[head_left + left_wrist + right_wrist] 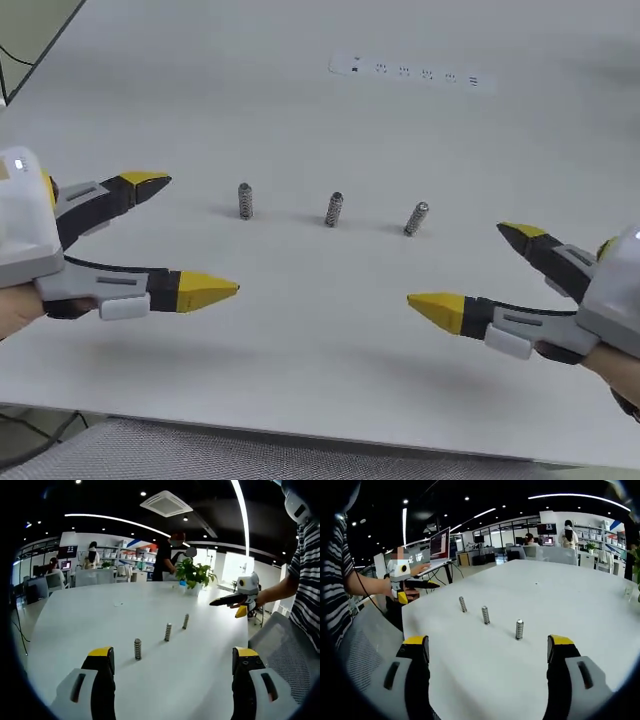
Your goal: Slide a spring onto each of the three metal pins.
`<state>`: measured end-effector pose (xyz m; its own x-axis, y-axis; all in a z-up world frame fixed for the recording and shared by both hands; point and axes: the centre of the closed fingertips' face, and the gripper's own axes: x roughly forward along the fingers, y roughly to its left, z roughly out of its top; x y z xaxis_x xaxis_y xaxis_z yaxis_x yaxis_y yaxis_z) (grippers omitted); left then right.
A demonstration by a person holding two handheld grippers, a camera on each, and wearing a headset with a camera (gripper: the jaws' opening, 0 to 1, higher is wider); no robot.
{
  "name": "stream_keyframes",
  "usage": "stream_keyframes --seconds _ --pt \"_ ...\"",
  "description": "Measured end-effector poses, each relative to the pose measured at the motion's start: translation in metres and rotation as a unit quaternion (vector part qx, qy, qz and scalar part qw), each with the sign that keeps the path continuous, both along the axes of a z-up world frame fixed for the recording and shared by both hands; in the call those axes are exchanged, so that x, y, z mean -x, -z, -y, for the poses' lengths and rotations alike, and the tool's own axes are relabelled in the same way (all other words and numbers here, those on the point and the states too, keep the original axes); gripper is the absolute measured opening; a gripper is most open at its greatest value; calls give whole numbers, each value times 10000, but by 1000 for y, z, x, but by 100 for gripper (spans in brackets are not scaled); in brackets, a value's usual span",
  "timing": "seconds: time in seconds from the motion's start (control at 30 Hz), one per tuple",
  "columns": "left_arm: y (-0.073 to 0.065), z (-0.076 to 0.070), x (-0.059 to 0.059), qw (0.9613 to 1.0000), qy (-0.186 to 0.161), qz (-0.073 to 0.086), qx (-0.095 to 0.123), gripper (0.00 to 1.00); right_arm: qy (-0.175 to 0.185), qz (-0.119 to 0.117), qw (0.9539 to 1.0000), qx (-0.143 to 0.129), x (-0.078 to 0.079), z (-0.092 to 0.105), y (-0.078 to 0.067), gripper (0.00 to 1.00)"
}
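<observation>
Three pins (422, 209) with springs (334, 210) on stand in a row on the tabletop (300, 380). Left tongs (200, 234) and right tongs (455, 265) are wide open, holding nothing.

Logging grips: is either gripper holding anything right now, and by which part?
Nothing is held: left gripper and right gripper are both open and empty.

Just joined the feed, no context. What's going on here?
Hand-held left tongs and right tongs hover open and empty over the table. Between them stand the left pin, middle pin and right pin, each seemingly with a spring already on it. Nothing is gripped.
</observation>
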<state>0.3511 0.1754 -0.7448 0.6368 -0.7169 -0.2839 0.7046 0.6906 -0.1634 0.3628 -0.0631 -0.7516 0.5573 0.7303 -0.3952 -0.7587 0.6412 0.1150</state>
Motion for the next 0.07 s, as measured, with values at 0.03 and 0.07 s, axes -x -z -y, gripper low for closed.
stream_keyframes --seconds 0.03,0.07 --pt "1 -2 1 10000 -32 -13 -2 97 5 -1 10000 22 1 2 1 100" --pt "1 -3 1 10000 -67 -23 14 97 22 -21 10000 69 3 5 3 100"
